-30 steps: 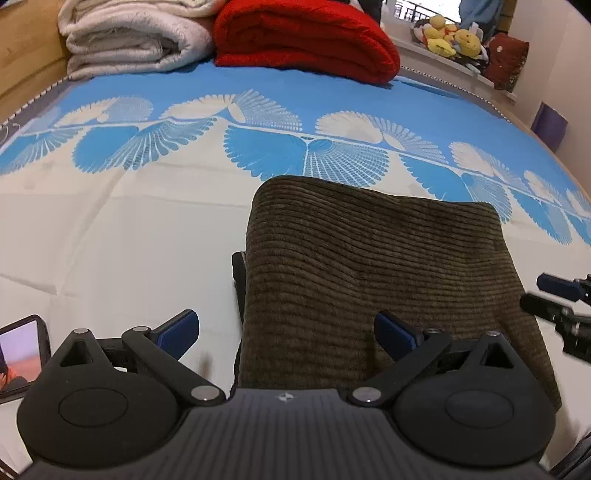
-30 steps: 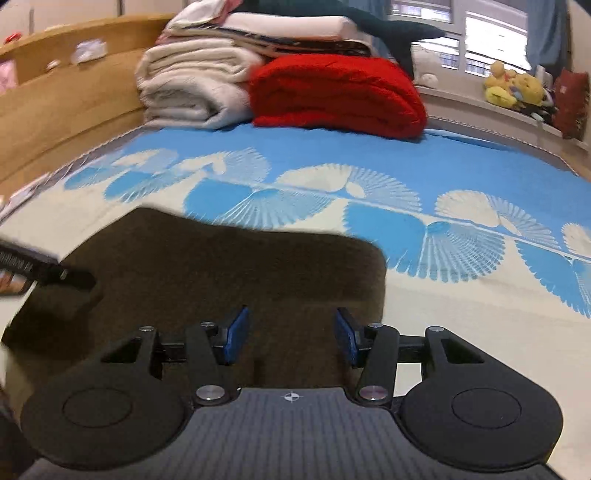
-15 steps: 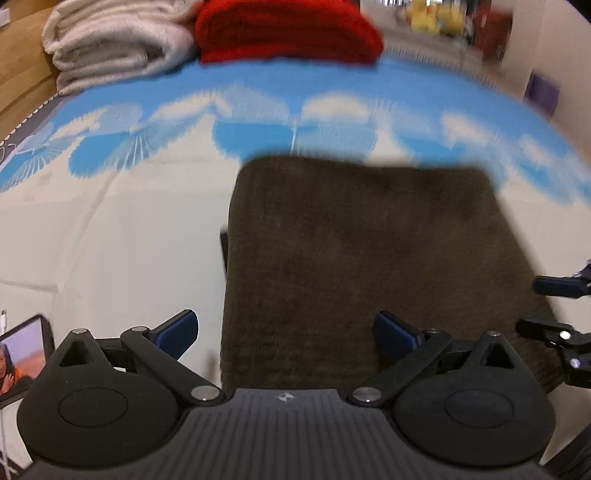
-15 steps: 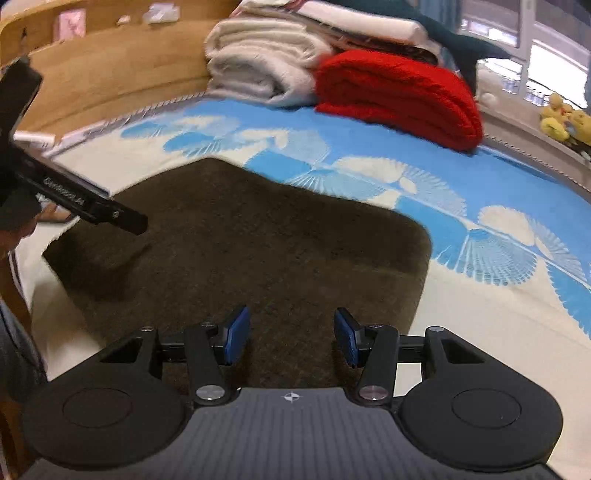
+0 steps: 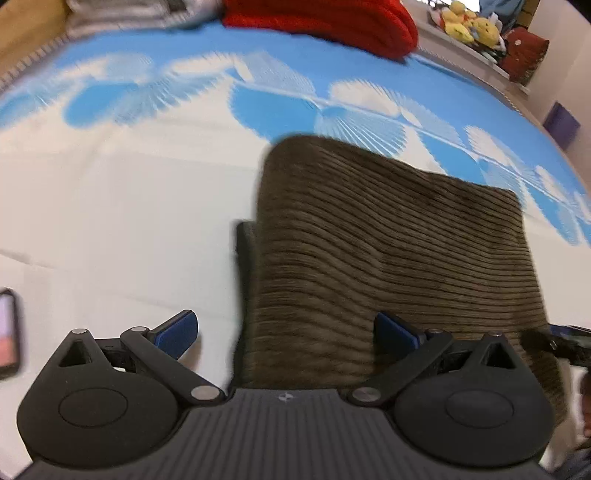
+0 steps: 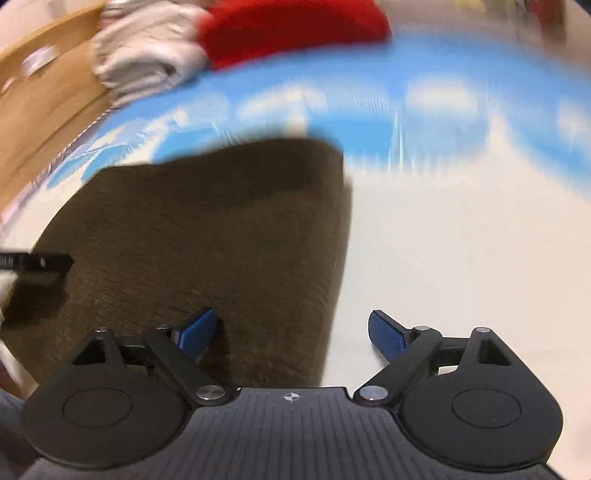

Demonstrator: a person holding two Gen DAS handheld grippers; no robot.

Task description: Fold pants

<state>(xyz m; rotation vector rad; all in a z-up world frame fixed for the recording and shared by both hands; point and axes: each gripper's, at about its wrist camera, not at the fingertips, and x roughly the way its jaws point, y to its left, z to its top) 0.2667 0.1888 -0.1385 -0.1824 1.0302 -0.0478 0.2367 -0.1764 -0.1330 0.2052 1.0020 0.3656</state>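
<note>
Brown corduroy pants (image 5: 399, 258) lie folded into a flat rectangle on the bed; they also show in the blurred right wrist view (image 6: 207, 236). My left gripper (image 5: 286, 334) is open and empty over the pants' near left edge. My right gripper (image 6: 291, 334) is open and empty over the pants' near right edge. The right gripper's tip shows at the right edge of the left wrist view (image 5: 557, 341). The left gripper's tip shows at the left edge of the right wrist view (image 6: 37, 262).
The bed has a blue and white fan-patterned cover (image 5: 110, 192). A red blanket (image 5: 321, 16) and a pale folded blanket (image 6: 147, 70) lie at the far end. A phone (image 5: 7, 332) lies at the left. Plush toys (image 5: 469, 20) sit on a far ledge.
My right gripper has opened wider and swung right, so the pants' right edge now lies between its fingers. My left gripper has shifted left with its jaws unchanged. The pants have not moved.
</note>
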